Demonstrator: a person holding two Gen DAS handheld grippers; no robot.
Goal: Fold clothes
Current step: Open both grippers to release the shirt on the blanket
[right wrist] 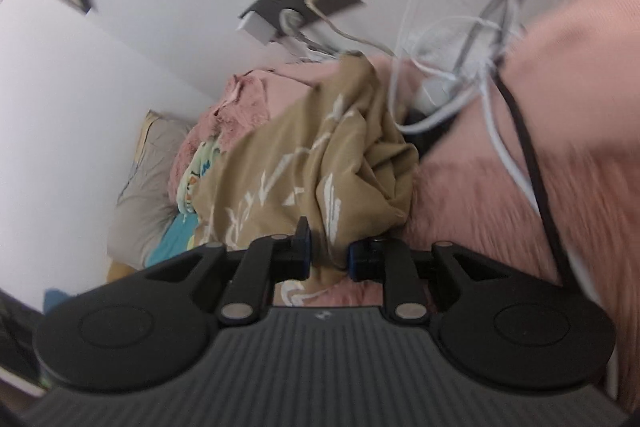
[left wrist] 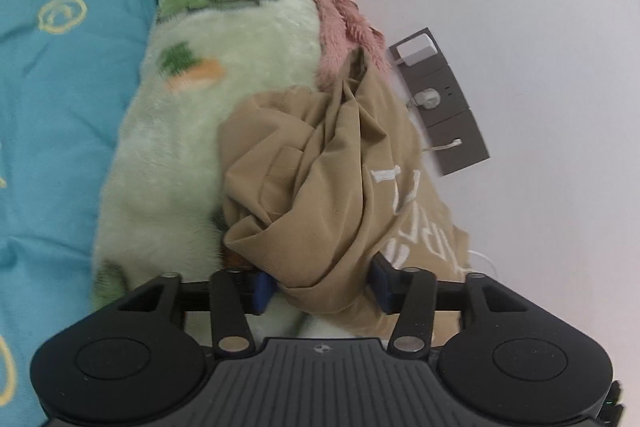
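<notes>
A crumpled tan garment [left wrist: 320, 179] with white lettering lies bunched on a green cartoon blanket [left wrist: 208, 75] next to the wall. My left gripper [left wrist: 322, 285] has a thick fold of the tan cloth between its blue-padded fingers, which stand fairly wide apart. In the right wrist view the same tan garment [right wrist: 304, 163] lies on a pink fuzzy blanket [right wrist: 500, 195]. My right gripper [right wrist: 329, 253] is pinched on a narrow fold of it.
A teal sheet [left wrist: 52, 87] with yellow marks is at the left. A grey wall socket panel [left wrist: 440, 103] with plugs sits on the white wall. White and dark cables [right wrist: 480, 87] hang over the pink blanket. A grey pillow [right wrist: 148, 179] lies by the wall.
</notes>
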